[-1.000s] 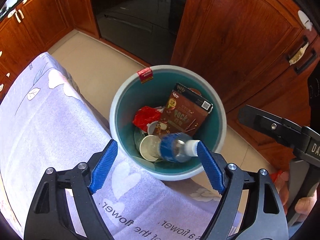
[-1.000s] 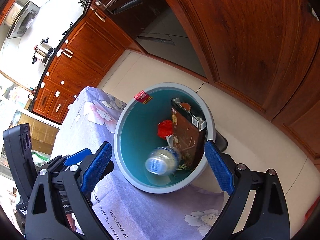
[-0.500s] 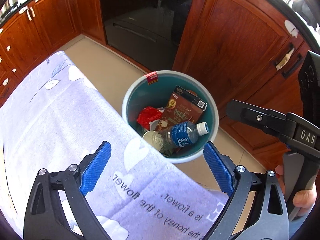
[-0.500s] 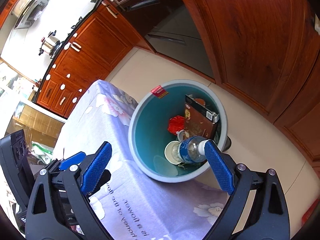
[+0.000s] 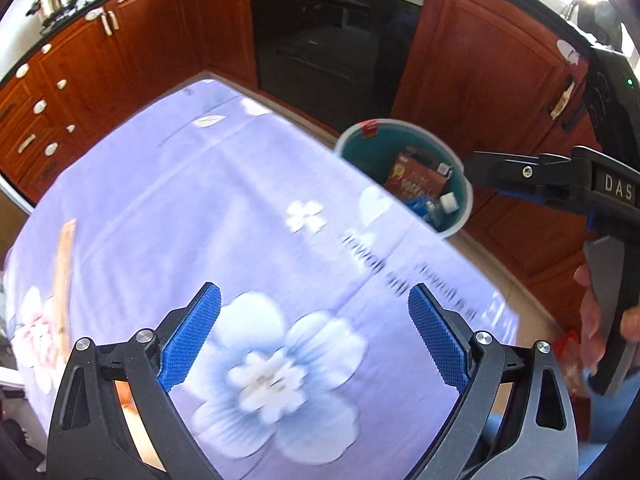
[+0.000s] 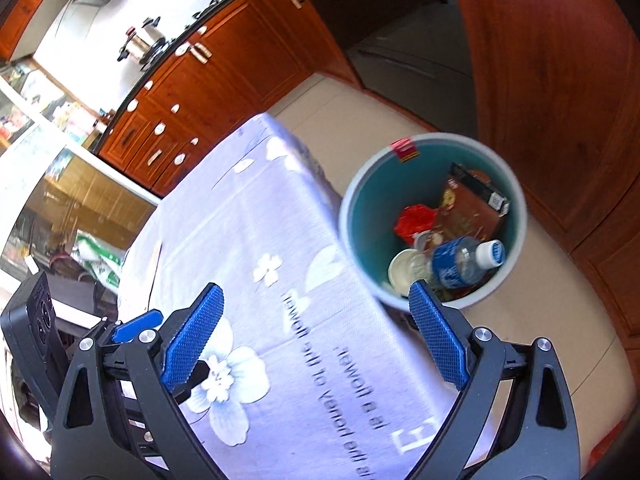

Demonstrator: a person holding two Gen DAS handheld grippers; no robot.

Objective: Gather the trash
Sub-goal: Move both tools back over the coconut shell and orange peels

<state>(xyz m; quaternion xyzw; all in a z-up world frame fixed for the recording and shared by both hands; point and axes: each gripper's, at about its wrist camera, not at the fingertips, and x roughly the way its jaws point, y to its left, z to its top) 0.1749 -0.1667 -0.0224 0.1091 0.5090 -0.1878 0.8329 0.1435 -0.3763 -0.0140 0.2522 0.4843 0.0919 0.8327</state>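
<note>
A round teal bin [image 6: 434, 220] stands on the floor just beside the desk [image 5: 240, 208] with its lilac flowered cloth. Inside the bin lie a water bottle [image 6: 464, 262], a brown snack box [image 6: 470, 208], a red wrapper [image 6: 414, 220] and a cup [image 6: 406, 270]. Left gripper [image 5: 314, 340] and right gripper [image 6: 316, 338] hover over the desk, jaws spread and empty. A pale stick [image 5: 64, 276] far from the bin may remain.

Both grippers angled down: left gripper [image 5: 314, 336] & right gripper [image 6: 316, 336] jaws wide, nothing between.
</note>
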